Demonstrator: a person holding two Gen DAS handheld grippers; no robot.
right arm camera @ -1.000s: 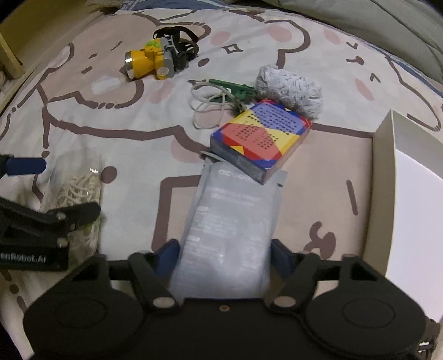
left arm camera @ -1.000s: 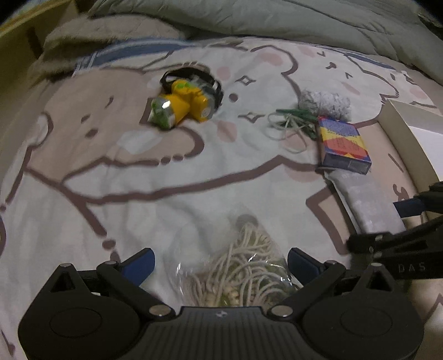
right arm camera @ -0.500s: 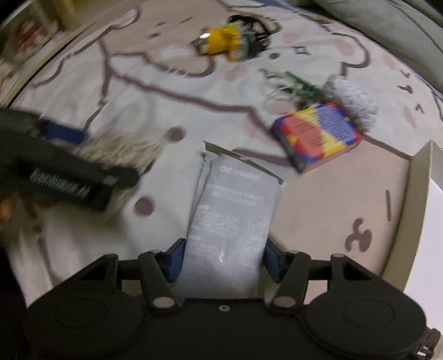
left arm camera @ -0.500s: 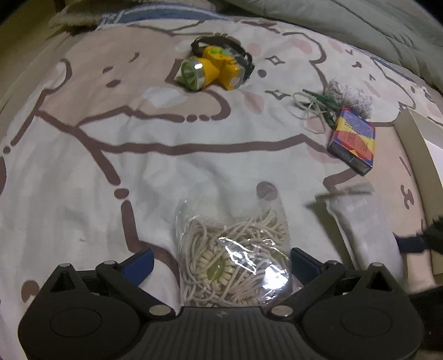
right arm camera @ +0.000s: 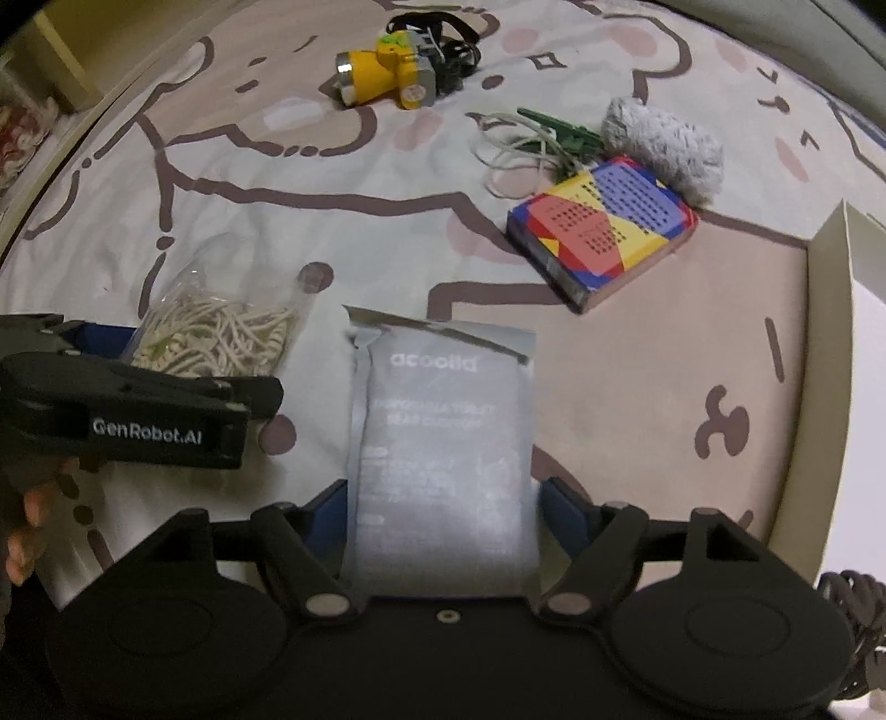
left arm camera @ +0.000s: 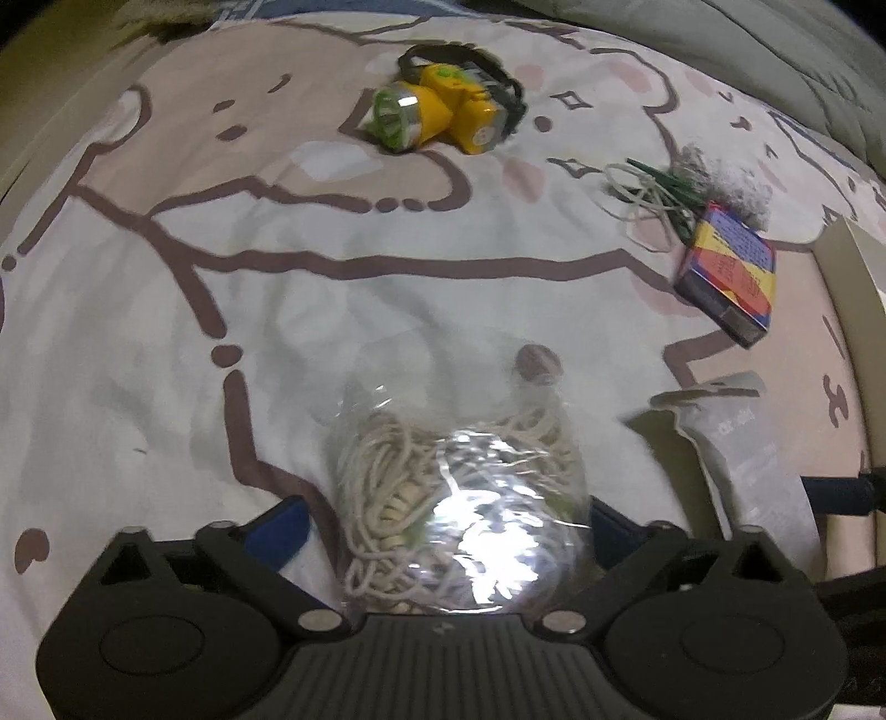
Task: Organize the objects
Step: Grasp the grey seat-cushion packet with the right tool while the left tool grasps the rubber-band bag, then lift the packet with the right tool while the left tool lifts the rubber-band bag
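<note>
My left gripper is shut on a clear plastic bag of white cord and holds it above the bedsheet; the bag also shows in the right wrist view. My right gripper is shut on a grey foil packet, held over the sheet; the packet shows at the right of the left wrist view. The left gripper's body sits left of the packet.
On the patterned bedsheet lie a yellow headlamp, a green clip with loose cord, a grey fuzzy roll and a colourful box. An open white box stands at the right. A grey duvet lies behind.
Both grippers have lifted and pulled back with their loads. The cord bag and the grey packet are now raised off the sheet, and the view has steadied after blur.
</note>
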